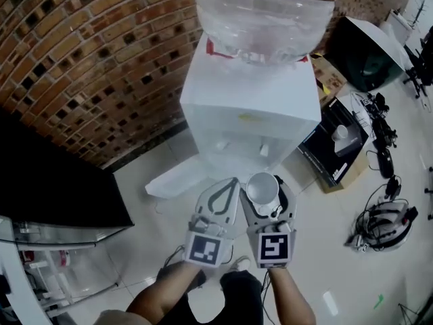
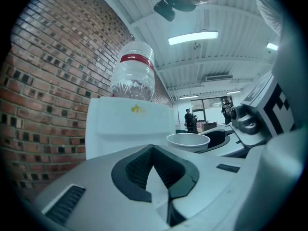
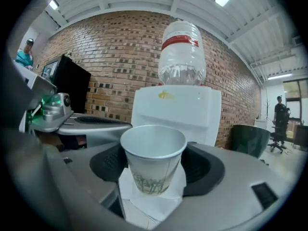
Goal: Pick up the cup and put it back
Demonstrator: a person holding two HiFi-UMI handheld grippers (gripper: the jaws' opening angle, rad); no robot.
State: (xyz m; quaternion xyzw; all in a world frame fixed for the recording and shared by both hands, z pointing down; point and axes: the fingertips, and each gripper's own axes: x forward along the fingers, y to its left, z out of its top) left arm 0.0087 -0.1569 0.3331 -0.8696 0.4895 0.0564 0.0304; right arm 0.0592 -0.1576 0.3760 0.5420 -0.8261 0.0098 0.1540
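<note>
Here, cup (image 3: 153, 159) upright, clamped between right hand-held gripper (image 1: 266, 193) jaws.

The water bottle (image 1: 267, 12) was cut off by the head view's top edge. Only the rim of the cup (image 1: 262, 188) showed there; its body was hidden inside the jaws of the right gripper (image 1: 265, 181). The person's forearms (image 1: 287, 296) ran off the bottom edge. Distant figures (image 2: 188, 119) in the left gripper view were too small to make out.

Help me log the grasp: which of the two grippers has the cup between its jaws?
The right gripper: the paper cup stands upright between its jaws. The left gripper has its jaws together, holding nothing.
</note>
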